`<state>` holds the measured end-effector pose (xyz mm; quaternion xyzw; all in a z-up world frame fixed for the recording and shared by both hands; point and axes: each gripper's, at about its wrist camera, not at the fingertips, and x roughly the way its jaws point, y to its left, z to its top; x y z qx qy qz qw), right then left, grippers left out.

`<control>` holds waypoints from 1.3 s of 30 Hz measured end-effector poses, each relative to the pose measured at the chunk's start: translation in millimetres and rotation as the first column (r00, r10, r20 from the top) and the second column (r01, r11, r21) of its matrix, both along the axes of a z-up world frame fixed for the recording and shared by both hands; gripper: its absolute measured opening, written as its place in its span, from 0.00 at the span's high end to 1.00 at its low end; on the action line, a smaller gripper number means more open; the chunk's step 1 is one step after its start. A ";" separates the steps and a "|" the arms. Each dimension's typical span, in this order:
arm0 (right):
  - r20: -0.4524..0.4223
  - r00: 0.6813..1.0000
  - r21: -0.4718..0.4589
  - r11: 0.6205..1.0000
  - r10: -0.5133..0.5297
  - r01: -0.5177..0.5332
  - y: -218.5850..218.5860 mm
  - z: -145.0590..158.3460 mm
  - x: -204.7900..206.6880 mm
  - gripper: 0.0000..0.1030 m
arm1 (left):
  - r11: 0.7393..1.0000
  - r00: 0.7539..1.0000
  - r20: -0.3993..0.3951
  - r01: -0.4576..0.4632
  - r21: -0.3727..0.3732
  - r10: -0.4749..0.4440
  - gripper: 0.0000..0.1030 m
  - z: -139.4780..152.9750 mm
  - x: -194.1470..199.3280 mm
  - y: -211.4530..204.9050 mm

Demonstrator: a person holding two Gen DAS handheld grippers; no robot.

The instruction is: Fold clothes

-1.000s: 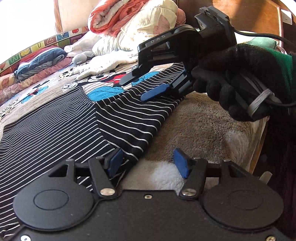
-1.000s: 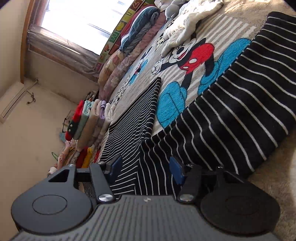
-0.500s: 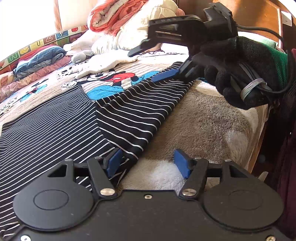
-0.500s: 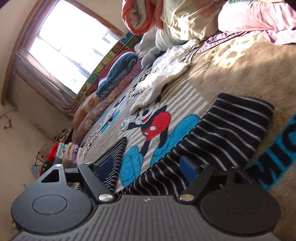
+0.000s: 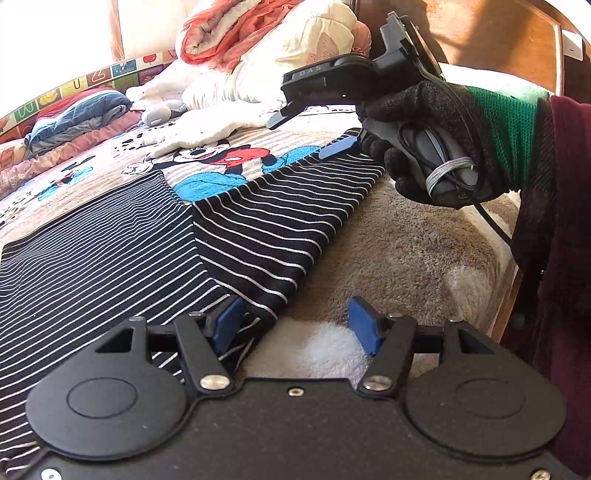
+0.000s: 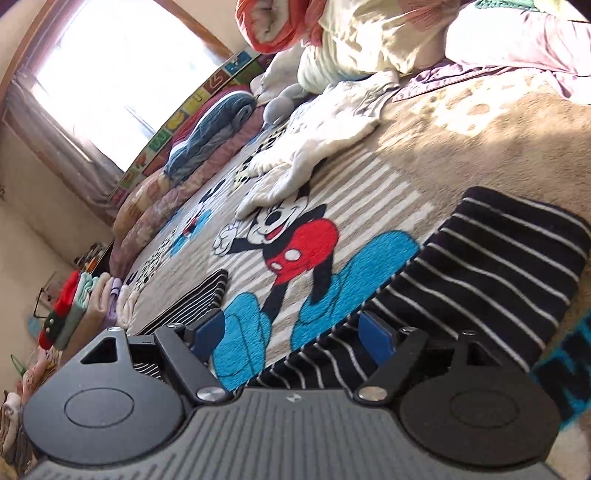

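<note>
While both tools hang low over the bed, the left gripper (image 5: 297, 325) has its blue fingers (image 5: 226, 325) spread wide with nothing between them: the near corner of the black-and-white striped garment (image 5: 147, 251) lies just under and beside its left fingertip, and pale fluffy blanket (image 5: 406, 251) fills the gap across to the right fingertip. Ahead of those fingers the garment stretches away over the blanket, its sleeve (image 5: 280, 210) laid diagonally toward the far right. At the sleeve's far end, a black-gloved right hand (image 5: 436, 140) holds the right gripper (image 6: 295, 332). From its own wrist view, that gripper's fingers also stand parted and hold nothing; the sleeve passes beneath the right fingertip and its cuff (image 6: 517, 258) lies flat beyond and to the right of it. Between and ahead of the fingertips shows a cartoon mouse print (image 6: 291, 240) on the blanket. Beyond the left fingertip another striped edge of the garment lies flat. Farther ahead a white garment (image 6: 314, 147) sprawls, with piled bedding (image 6: 351, 33) behind it, and a stack of folded clothes (image 6: 85, 302) sits far off to the left.
</note>
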<state>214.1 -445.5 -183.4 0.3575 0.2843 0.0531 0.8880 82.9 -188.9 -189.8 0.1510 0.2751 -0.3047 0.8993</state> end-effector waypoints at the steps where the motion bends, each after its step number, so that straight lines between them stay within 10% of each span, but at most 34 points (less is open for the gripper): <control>1: 0.012 1.000 0.008 1.000 -0.001 0.001 -1.7 -0.7 -2.5 0.22 | 1.000 1.000 0.003 0.000 -0.006 0.000 0.39 1.0 -0.2 0.3; 6: 0.029 0.989 0.016 0.989 0.147 -0.148 25.9 1.7 2.5 0.20 | 0.999 0.998 0.050 0.033 0.012 -0.033 0.39 1.5 -11.2 -4.3; 12: 0.049 0.986 -0.100 0.982 -0.157 0.161 -26.7 5.4 -24.9 0.21 | 0.996 0.990 0.113 0.077 0.048 -0.082 0.38 0.9 -26.9 -11.3; 16: 0.080 0.940 0.022 0.943 -0.332 0.331 -74.5 -6.7 -61.0 0.21 | 0.989 0.981 0.129 0.138 0.055 -0.144 0.37 0.9 -42.5 -18.2; 19: 0.067 0.930 0.147 0.925 -0.362 0.349 -90.0 -21.0 -82.6 0.20 | 0.974 0.981 -0.031 0.194 0.115 -0.192 0.30 -20.6 -40.7 -26.5; 25: 0.083 0.948 0.184 0.940 -0.307 0.288 -73.3 -22.4 -106.9 0.19 | 0.960 0.977 0.022 0.203 0.192 -0.212 0.30 -17.4 -63.6 -27.3; 32: 0.110 0.966 0.203 0.957 -0.233 0.208 -50.0 -20.6 -133.7 0.19 | 0.994 0.997 0.068 -0.041 0.099 0.035 0.30 10.5 -75.2 18.2; 39: 0.248 0.962 0.024 0.992 0.111 -0.121 64.5 18.2 -150.9 0.26 | 0.947 0.939 0.132 -0.322 0.004 0.319 0.36 33.4 -70.8 85.9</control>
